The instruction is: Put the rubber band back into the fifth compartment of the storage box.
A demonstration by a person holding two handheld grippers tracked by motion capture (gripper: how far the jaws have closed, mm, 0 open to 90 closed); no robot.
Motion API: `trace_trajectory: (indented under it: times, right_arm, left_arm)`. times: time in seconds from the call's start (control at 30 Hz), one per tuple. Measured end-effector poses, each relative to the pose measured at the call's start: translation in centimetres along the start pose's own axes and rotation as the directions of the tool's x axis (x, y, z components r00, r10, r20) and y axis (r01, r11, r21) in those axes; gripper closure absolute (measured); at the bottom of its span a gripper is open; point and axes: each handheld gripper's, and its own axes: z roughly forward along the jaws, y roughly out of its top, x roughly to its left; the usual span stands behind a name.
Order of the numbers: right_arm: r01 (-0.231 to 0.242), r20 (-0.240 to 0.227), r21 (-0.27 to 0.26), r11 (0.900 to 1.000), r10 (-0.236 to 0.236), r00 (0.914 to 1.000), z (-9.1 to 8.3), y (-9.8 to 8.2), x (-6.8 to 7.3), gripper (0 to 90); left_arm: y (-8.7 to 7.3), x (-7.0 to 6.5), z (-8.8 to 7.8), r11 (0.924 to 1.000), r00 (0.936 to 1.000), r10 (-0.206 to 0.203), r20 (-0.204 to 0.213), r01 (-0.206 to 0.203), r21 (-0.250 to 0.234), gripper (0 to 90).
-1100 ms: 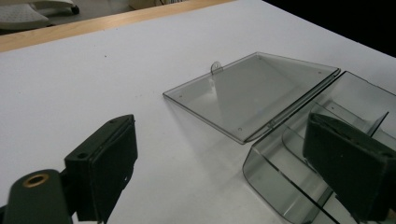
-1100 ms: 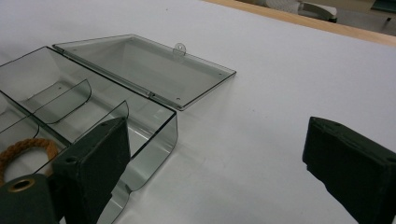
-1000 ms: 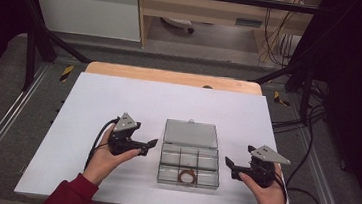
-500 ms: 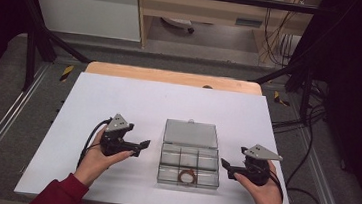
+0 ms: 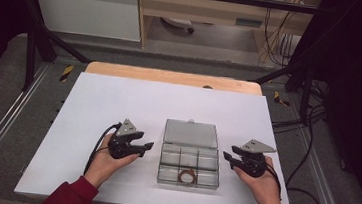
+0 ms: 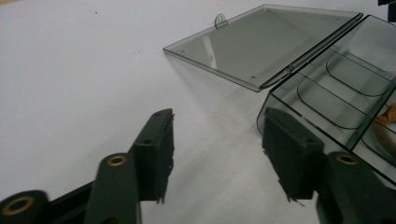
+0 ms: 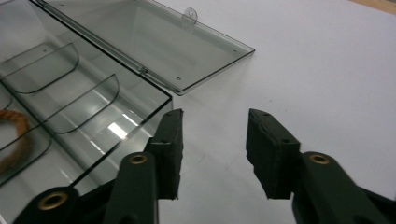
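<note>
A clear plastic compartment box (image 5: pixel 189 162) lies on the white table, its lid (image 5: pixel 191 133) open flat behind it. A brown ring (image 5: pixel 188 175) rests in the front middle compartment. My left gripper (image 5: pixel 147 147) hovers just left of the box, jaws pointing at its side. The left gripper view has the box's corner (image 6: pixel 327 84) beside the right jaw. My right gripper (image 5: pixel 226 158) sits just right of the box, pointing at it; its left jaw is beside the box wall (image 7: pixel 140 112). Both pairs of jaws have just been closing, are still apart, and have nothing between them.
The white tabletop (image 5: pixel 119 101) has bare room to the left, right and behind the box. A wooden strip (image 5: pixel 171 76) edges the back. Metal rails run along both sides, and cables (image 5: pixel 310 144) hang off the right.
Both grippers' jaws have narrowed. My right gripper has shifted a little left toward the box. The box and the ring have not moved.
</note>
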Motion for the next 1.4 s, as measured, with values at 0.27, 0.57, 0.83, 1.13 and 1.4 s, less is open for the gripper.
trace_trajectory:
  times: [0.27,0.57,0.83,1.13,1.4]
  right_arm:
    - [-0.014,-0.009,-0.004,1.000,0.014,0.9999,1.2,0.0,-1.5,83.3]
    - [-0.026,-0.060,-0.011,1.000,0.025,0.9978,1.8,0.0,-1.8,90.0]
    - [-0.044,-0.078,0.002,0.999,0.044,0.9960,2.7,0.5,-2.3,90.0]
    - [-0.069,-0.077,0.028,0.997,0.071,0.9945,4.4,0.9,-2.8,90.0]
    - [-0.075,-0.096,0.028,0.997,0.078,0.9924,5.3,1.0,-3.3,90.0]
  left_arm:
    - [-0.3,-0.1,1.5,0.9993,0.9998,0.018,0.008,-0.019,0.031,74.1]
    - [-0.5,0.6,2.1,0.9986,0.9991,-0.012,0.041,0.010,0.052,89.9]
    - [-0.2,0.9,3.0,0.9975,0.9983,-0.037,0.045,0.034,0.062,90.0]
    - [0.4,1.1,4.0,0.9961,0.9977,-0.053,0.042,0.049,0.074,90.0]
    - [0.5,1.2,5.1,0.9932,0.9970,-0.058,0.051,0.052,0.104,90.0]
